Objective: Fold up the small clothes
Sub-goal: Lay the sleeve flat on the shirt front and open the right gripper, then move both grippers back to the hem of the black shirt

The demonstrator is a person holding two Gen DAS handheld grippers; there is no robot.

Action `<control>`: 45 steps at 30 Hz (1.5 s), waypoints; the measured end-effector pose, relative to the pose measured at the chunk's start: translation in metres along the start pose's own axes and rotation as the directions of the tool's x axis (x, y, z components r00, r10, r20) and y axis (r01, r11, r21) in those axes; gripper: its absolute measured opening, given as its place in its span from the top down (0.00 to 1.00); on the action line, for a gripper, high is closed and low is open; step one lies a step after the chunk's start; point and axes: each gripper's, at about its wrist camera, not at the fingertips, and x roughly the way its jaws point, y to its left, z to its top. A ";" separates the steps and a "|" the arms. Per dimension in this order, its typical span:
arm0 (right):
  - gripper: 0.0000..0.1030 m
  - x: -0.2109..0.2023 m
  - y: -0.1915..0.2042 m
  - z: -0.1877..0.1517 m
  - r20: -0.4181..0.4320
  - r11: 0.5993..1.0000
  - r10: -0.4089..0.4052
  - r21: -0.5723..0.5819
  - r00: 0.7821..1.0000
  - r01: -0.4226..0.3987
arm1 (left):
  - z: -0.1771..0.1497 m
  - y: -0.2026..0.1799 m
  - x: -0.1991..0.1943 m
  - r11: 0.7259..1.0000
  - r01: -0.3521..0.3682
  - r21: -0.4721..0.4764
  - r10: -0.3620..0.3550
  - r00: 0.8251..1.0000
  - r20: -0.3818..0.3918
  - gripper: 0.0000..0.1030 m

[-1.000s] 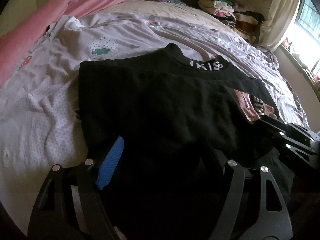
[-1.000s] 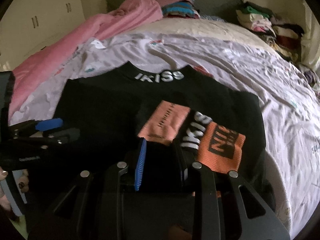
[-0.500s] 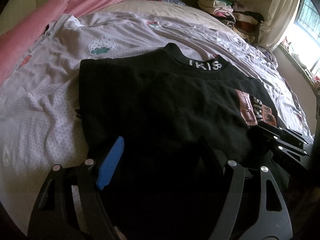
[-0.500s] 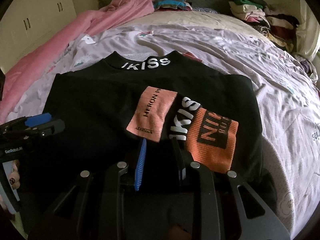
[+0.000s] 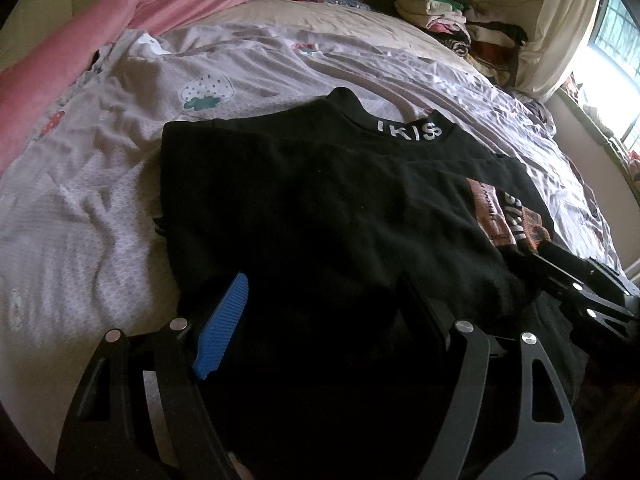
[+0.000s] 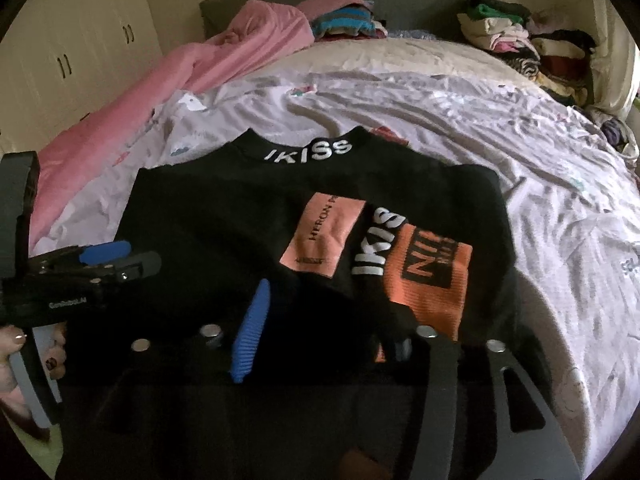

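1. Left wrist view: black knit sweater [image 5: 320, 216] lies flat on a wrinkled pale printed bedsheet [image 5: 80, 208], sleeves folded in, collar away from the camera with white "IKISS" lettering.
2. Left gripper [image 5: 324, 312] sits over the near hem, jaws wide, ribbed blue pad [image 5: 222, 328] on one finger, matte black fabric between the fingers but not pinched.
3. Right gripper [image 6: 324, 320] hovers over the hem near the folded sleeve, jaws opening; dark cloth lies between them, pads not pressing as far as visible.
4. Right wrist view alone shows the sleeve graphics clearly: a pink patch [image 6: 324, 236] and a ribbed orange cuff panel [image 6: 428, 280]; the left view catches them only edge-on.
5. Right wrist view alone also shows a person's hand [image 6: 16, 360] with painted nails on the left gripper's handle, plus white wardrobe doors [image 6: 80, 48].
6. Fuzzy pink blanket [image 6: 224, 60] is bunched along the bed's left side.
7. Loose stack of folded clothes [image 5: 452, 28] sits at the far right corner of the bed; no bins or baskets.
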 end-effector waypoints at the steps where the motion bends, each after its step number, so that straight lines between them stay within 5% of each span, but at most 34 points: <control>1: 0.38 -0.002 -0.001 0.000 0.009 1.000 -0.010 0.001 1.000 0.010 | 0.000 0.000 0.000 1.000 0.001 -0.001 -0.001 1.000 0.001 0.33; 13: 0.16 -0.021 -0.010 -0.002 0.049 0.999 -0.030 0.035 0.998 0.028 | -0.002 -0.006 -0.015 1.000 0.018 0.004 -0.019 1.000 0.014 0.33; 21: 0.13 -0.031 -0.012 -0.002 0.073 0.999 -0.033 0.044 0.997 0.030 | -0.001 -0.010 -0.024 1.000 0.020 0.010 -0.020 0.999 0.037 0.26; 26: 0.13 -0.036 -0.012 -0.002 0.082 0.998 -0.035 0.046 0.996 0.031 | 0.001 -0.009 -0.030 1.000 0.008 0.005 -0.009 0.998 0.055 0.10; 45: 0.06 -0.073 -0.017 -0.011 0.139 0.998 -0.044 0.051 0.989 0.037 | -0.013 -0.019 -0.071 1.000 0.003 0.003 -0.003 0.992 0.127 0.09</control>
